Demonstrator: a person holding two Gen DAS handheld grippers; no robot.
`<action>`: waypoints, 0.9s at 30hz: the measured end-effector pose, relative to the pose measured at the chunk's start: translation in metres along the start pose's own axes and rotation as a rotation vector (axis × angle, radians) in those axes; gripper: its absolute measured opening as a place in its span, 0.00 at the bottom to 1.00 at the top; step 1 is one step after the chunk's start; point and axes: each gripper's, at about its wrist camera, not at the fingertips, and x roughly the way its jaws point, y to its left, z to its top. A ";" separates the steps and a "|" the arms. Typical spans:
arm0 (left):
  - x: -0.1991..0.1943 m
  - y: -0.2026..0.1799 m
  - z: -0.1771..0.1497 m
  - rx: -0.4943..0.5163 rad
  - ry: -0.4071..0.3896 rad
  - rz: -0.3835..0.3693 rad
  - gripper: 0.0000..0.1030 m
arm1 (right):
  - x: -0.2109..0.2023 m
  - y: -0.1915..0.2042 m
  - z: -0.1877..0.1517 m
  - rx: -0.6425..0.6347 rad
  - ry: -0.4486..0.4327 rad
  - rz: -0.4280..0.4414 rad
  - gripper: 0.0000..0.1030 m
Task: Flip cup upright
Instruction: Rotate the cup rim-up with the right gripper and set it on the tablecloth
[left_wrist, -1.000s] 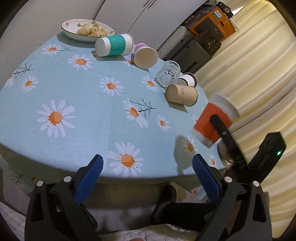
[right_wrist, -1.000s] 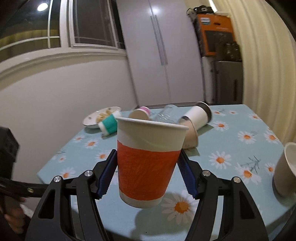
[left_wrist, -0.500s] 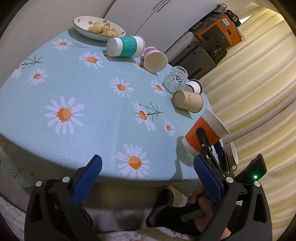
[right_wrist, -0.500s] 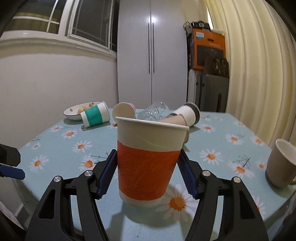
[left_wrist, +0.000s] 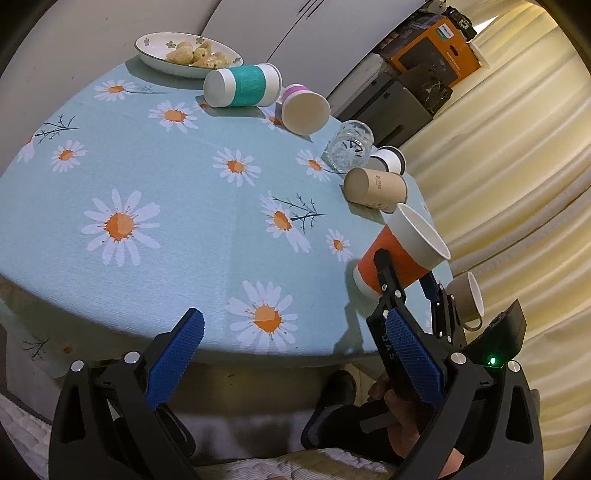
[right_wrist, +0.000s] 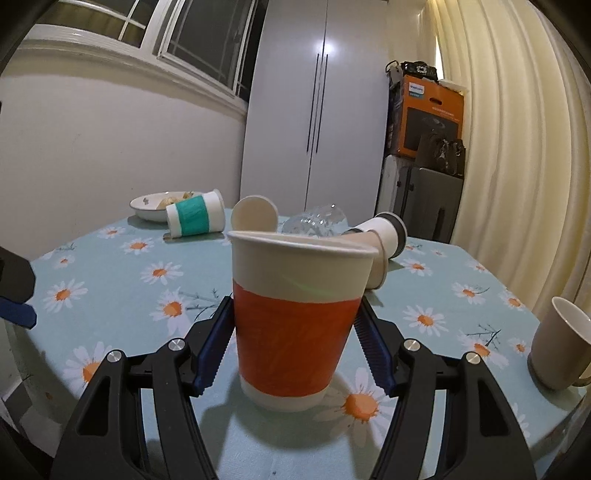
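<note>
An orange and white paper cup (right_wrist: 295, 325) stands upright with its mouth up, its base at the daisy tablecloth near the front edge. My right gripper (right_wrist: 295, 343) is shut on the orange cup, one pad on each side. The cup (left_wrist: 402, 254) also shows in the left wrist view at the table's right front, with the right gripper (left_wrist: 406, 280) around it. My left gripper (left_wrist: 291, 354) is open and empty, off the table's front edge.
Several cups lie on their sides at the back: a teal one (left_wrist: 243, 86), a pink one (left_wrist: 304, 110), a brown one (left_wrist: 375, 190), a white one (left_wrist: 388, 160) and a glass (left_wrist: 349, 146). A snack bowl (left_wrist: 184, 55) stands far back. A beige mug (right_wrist: 557, 350) stands at the right.
The right gripper has lowered the orange cup to the tablecloth and levelled it. The left gripper has drifted a little, staying open.
</note>
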 end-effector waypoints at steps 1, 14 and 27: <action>0.000 0.000 0.000 0.001 0.001 0.000 0.93 | 0.000 0.000 -0.002 0.001 0.007 0.003 0.62; 0.003 0.001 0.002 0.013 0.003 0.024 0.93 | -0.009 -0.003 0.002 0.040 0.022 0.018 0.74; -0.001 0.001 0.001 0.043 -0.021 0.071 0.93 | -0.060 -0.027 0.022 0.123 -0.010 0.041 0.91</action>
